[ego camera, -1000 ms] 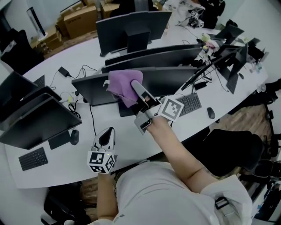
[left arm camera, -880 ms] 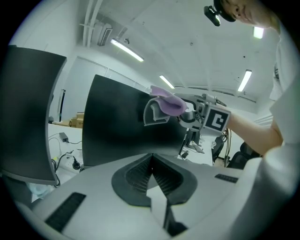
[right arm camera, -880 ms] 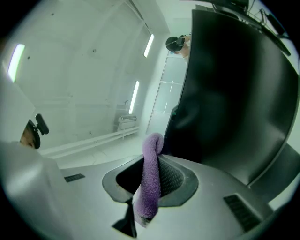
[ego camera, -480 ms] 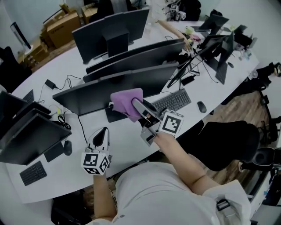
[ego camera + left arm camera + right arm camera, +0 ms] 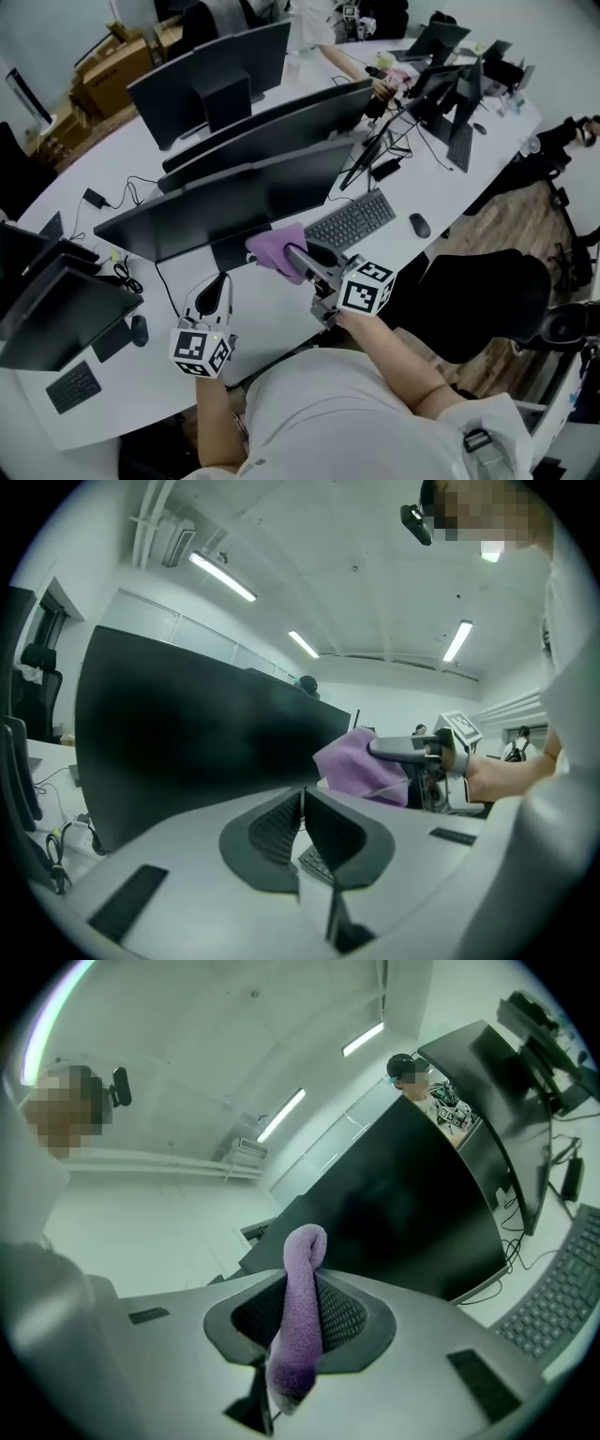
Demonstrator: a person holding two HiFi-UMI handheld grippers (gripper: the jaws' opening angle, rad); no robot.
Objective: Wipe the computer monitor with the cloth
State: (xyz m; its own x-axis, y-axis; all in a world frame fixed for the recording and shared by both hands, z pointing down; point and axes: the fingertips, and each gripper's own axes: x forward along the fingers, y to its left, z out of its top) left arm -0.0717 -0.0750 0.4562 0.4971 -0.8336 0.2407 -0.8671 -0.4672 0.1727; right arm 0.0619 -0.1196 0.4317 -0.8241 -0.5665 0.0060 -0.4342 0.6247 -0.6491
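Fingers (image 5: pixel 349 1318) of the right gripper (image 5: pixel 298 255) are clamped on a purple cloth (image 5: pixel 277 247), which stands up between them as a folded roll. The cloth now sits at the bottom edge of the nearest black monitor (image 5: pixel 225 202), just left of the keyboard (image 5: pixel 352 220) and low over the white desk (image 5: pixel 281 309). No view makes clear whether it touches the screen.

Over the last second the cloth has come down the face of the monitor: first at the top edge, then on the lower part, now at the bottom. That reads as one downward stroke just finishing on this strip of the screen. The wider parts to the left and right probably remain to be wiped, so the cloth likely needs lifting back to the top for another pass.

Lower and to the left, the left gripper (image 5: pixel 217 283) hangs over the desk, its fingers (image 5: pixel 270 832) closed flat against each other with nothing between them, taking no part in the wiping
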